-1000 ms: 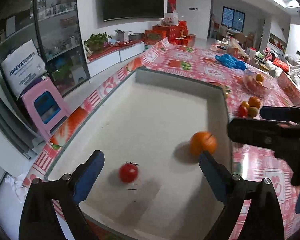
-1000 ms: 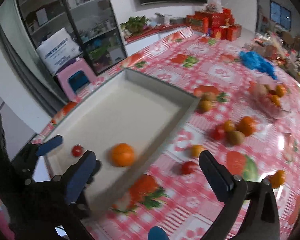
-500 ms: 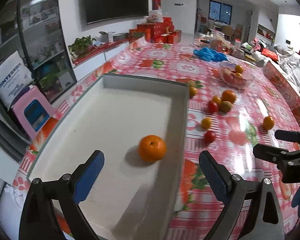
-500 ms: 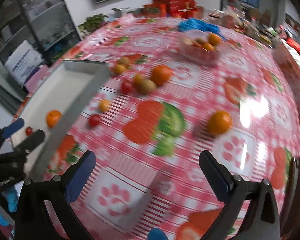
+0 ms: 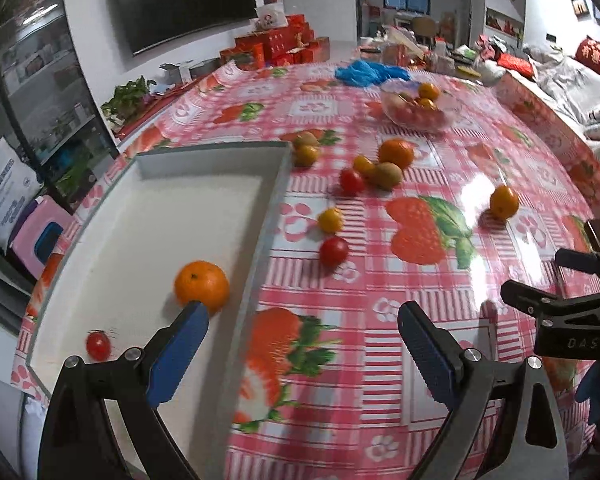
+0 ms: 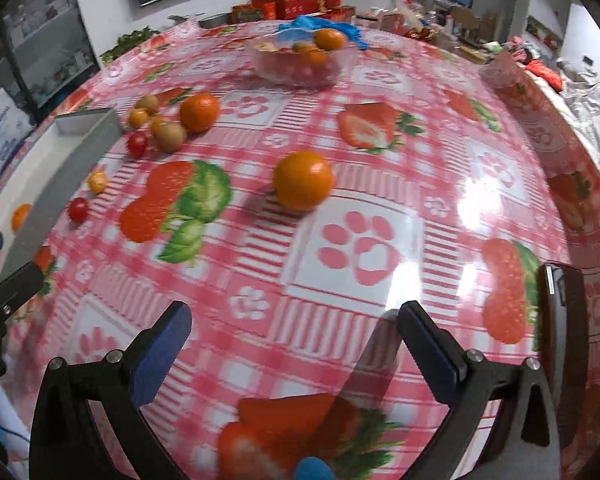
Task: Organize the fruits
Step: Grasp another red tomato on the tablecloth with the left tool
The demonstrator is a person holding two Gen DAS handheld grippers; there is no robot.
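The left gripper (image 5: 303,340) is released, its jaws spread wide and gripping nothing, above the right wall of the tray (image 5: 274,196). The right gripper (image 6: 295,338) is likewise released and empty, above the worktop (image 6: 380,208).

The tray is a shallow grey rectangle on the left side of the worktop. Its long axis runs away from the left wrist camera, toward the far edge of the worktop. Inside it lie one orange (image 5: 201,285), near the right wall, and one small tomato (image 5: 98,345) at the near left corner.

The remaining fruit lies loose on the worktop, right of the tray:
- a red tomato (image 5: 334,251) and a yellow fruit (image 5: 330,220), just beside the tray wall;
- a cluster farther back, including a kiwi (image 5: 388,175) and a large orange (image 5: 396,153);
- a single orange (image 6: 303,180) apart from the others, in front of the right gripper.

A clear bowl (image 6: 342,66) holding more fruit stands at the far side.
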